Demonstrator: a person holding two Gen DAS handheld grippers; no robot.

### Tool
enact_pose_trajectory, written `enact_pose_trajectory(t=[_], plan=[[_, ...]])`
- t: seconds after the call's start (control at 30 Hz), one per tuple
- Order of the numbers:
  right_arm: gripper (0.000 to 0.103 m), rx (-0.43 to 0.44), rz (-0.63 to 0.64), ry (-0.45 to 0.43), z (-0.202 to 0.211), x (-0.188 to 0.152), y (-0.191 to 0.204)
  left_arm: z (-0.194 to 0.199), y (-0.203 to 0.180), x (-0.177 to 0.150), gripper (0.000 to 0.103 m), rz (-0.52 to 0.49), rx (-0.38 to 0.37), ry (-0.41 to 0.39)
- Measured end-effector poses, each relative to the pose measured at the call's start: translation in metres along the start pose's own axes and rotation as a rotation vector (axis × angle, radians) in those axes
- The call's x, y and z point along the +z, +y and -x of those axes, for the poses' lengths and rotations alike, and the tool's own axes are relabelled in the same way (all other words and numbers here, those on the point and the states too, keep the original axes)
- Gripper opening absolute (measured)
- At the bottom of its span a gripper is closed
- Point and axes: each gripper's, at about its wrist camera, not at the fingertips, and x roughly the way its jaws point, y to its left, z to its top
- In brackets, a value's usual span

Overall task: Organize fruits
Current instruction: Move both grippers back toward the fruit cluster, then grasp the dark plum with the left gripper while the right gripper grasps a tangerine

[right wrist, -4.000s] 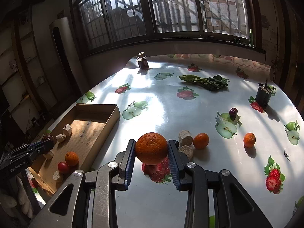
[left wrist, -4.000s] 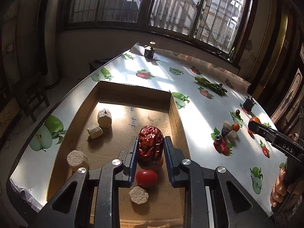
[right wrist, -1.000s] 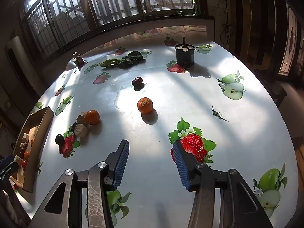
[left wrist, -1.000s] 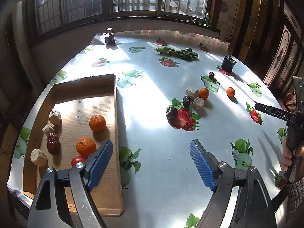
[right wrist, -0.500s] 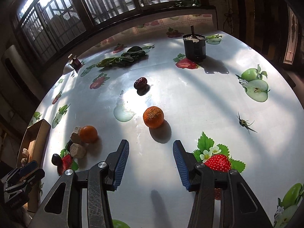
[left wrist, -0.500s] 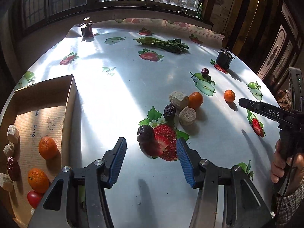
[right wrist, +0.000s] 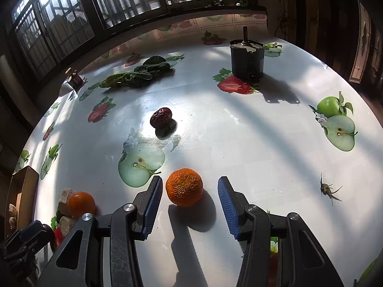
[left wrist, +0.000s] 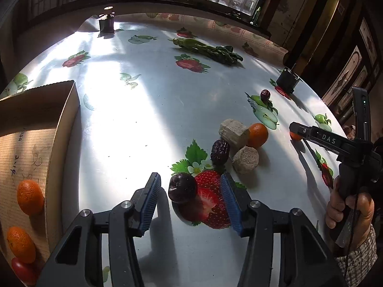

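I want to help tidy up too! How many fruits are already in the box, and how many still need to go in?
Done: the cardboard box holds at least two oranges and a small red fruit.

In hand: nothing gripped yet. The left gripper, jaws just closing, sits around a dark plum; the right gripper brackets an orange.

Left: another orange and two red dates.

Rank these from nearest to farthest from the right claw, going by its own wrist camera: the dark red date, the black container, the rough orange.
1. The rough orange, between the open right claw's fingers, untouched.
2. The dark red date, farther ahead, slightly left.
3. The black container, farthest, toward the back right.
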Motion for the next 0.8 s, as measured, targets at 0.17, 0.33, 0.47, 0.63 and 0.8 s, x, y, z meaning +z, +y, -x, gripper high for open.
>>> enact_pose_trajectory(t=[0.17, 0.33, 0.47, 0.63, 0.8], plan=[[0.051, -0.024, 0.025, -0.011, -0.004, 0.0, 0.004, 0.0, -0.004, -0.005, 0.045, -0.038, 0.02, -0.029], [0.051, -0.078, 0.077, -0.022, -0.006, -0.002, 0.013, 0.0, -0.005, -0.007, 0.038, -0.05, 0.03, -0.047], [0.04, -0.085, 0.089, -0.029, -0.006, -0.003, 0.015, 0.0, -0.003, -0.006, 0.028, -0.04, 0.039, -0.054], [0.032, -0.088, 0.093, -0.043, -0.002, -0.006, 0.017, 0.0, -0.002, -0.005, 0.023, -0.032, 0.044, -0.061], [0.032, -0.051, 0.047, -0.058, 0.006, -0.011, 0.011, 0.0, 0.002, -0.004, 0.022, -0.015, 0.032, -0.067]])
